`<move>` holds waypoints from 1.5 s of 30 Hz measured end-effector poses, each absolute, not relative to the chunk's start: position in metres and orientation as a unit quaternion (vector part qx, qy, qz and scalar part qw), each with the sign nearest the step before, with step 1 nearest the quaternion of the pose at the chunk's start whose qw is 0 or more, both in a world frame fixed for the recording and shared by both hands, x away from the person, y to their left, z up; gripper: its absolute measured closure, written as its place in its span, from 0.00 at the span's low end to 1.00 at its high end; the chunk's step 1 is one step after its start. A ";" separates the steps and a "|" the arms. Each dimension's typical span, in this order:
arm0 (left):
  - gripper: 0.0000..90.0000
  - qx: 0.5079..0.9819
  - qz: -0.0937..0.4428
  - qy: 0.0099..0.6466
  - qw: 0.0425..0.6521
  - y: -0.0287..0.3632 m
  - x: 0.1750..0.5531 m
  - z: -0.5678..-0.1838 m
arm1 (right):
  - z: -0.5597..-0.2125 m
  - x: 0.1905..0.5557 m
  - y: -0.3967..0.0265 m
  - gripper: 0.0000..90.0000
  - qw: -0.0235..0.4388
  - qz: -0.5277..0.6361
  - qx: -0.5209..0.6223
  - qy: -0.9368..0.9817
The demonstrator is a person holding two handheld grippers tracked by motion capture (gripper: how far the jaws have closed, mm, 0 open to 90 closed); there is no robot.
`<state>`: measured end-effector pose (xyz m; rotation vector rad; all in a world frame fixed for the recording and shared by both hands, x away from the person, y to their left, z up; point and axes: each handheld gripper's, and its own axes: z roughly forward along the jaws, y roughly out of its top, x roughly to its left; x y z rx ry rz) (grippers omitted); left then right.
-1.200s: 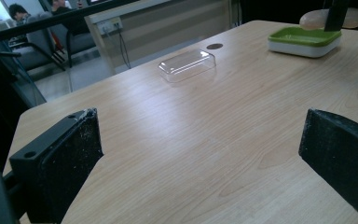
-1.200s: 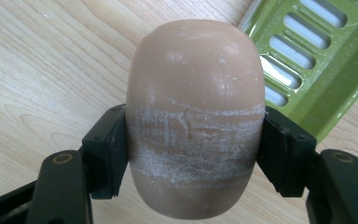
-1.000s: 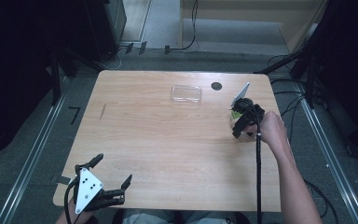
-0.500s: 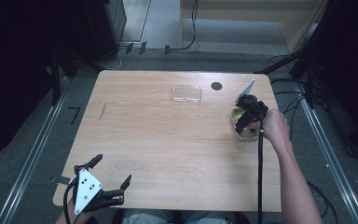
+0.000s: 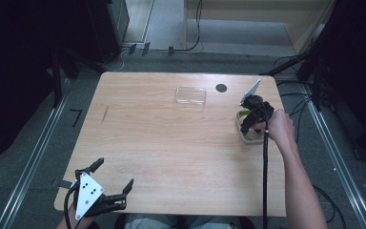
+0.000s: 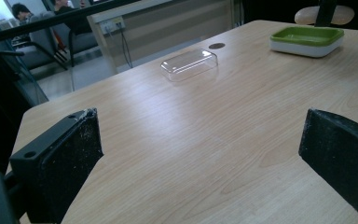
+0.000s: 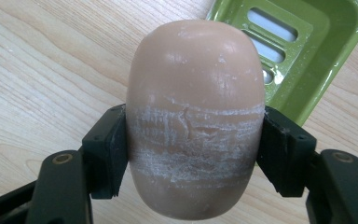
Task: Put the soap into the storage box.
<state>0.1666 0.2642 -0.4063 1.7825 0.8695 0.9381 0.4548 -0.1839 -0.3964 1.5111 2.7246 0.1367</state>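
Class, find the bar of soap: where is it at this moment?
The soap is clamped in the right gripper, just beside the green soap dish, at the table's right edge.

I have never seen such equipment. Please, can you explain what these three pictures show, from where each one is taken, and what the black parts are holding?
No robot is here: a person holds a hand tool with two black jaws in each hand. The high view looks down on a wooden table. The left gripper rests near the table's front edge, open. The right gripper is above a green soap dish at the right side. A clear plastic lid lies near the far edge.

The other two pictures come from cameras mounted on the tools. The left gripper view looks across the table between its wide-open jaws toward the lid and dish. The right gripper view shows its jaws clamping a pinkish bar of soap, the dish just behind it.
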 end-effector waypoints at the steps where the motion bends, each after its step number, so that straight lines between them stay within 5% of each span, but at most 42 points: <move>1: 0.00 0.723 0.380 0.353 0.456 0.264 0.167 -0.406 | -0.397 0.455 -0.184 0.37 0.012 0.044 0.485 0.873; 45: 0.00 0.725 0.381 0.352 0.454 0.264 0.167 -0.406 | -0.426 0.480 -0.209 0.37 0.022 0.072 0.549 0.832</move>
